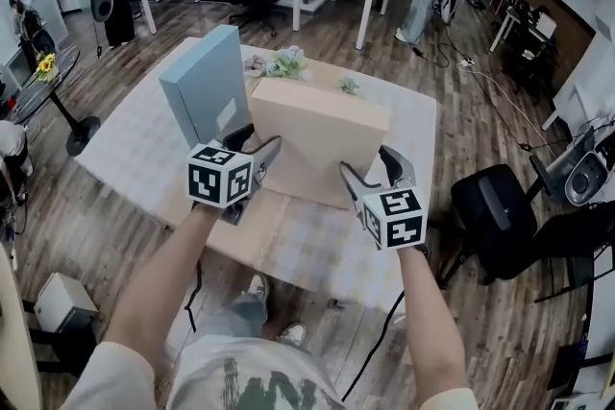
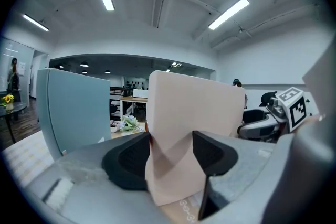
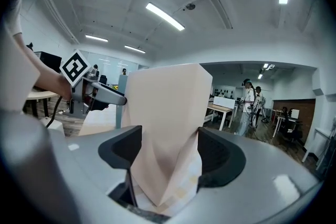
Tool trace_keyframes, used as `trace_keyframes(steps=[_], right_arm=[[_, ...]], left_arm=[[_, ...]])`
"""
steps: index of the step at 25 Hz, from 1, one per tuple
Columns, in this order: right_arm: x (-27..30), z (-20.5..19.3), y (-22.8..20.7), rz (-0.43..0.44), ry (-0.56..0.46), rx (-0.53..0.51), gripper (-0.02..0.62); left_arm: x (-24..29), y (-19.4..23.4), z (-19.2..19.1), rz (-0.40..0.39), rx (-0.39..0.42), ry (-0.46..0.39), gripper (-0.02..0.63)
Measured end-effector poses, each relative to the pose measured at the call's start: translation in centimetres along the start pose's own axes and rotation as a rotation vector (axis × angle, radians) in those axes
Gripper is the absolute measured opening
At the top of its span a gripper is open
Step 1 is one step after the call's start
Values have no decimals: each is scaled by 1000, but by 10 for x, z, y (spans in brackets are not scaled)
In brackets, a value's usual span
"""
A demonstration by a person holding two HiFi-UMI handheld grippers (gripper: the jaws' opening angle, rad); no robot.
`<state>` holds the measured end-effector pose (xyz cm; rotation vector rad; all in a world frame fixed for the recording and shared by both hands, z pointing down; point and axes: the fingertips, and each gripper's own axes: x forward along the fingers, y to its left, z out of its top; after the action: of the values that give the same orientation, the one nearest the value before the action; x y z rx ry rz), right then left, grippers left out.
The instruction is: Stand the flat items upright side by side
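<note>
Left gripper (image 1: 258,145) and right gripper (image 1: 368,165) each clamp a near corner of the beige box (image 1: 322,132) at mid-table (image 1: 125,149). Just beside it, at ten o'clock, the blue box (image 1: 202,82) stands upright.

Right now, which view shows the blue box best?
Head view: the blue box stands upright, nearly whole, left of the beige box. Left gripper view shows its broad face, base hidden. Right gripper view shows only a thin strip beside the beige box.
</note>
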<state>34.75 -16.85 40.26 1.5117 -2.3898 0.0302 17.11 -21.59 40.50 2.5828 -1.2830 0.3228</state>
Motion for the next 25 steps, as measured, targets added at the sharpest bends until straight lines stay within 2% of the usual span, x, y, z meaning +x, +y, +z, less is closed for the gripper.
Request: trace_keyframes(steps=[9,16,20,25], right_arm=[[-6,6,-7,119,-53,27,339],[9,10,-20,281,-52,62,410],[25,7,-11,393,-31,76,466],[44,6,-3,458,-16,70,477]], left_arm=[[-3,-2,-1,46,-4,-2,256],[-3,-2,-2,73,-12,-1,256],[-4,-2,-3,87,-24,-5,256],[-3,-2,-3,99,-37,-8,256]])
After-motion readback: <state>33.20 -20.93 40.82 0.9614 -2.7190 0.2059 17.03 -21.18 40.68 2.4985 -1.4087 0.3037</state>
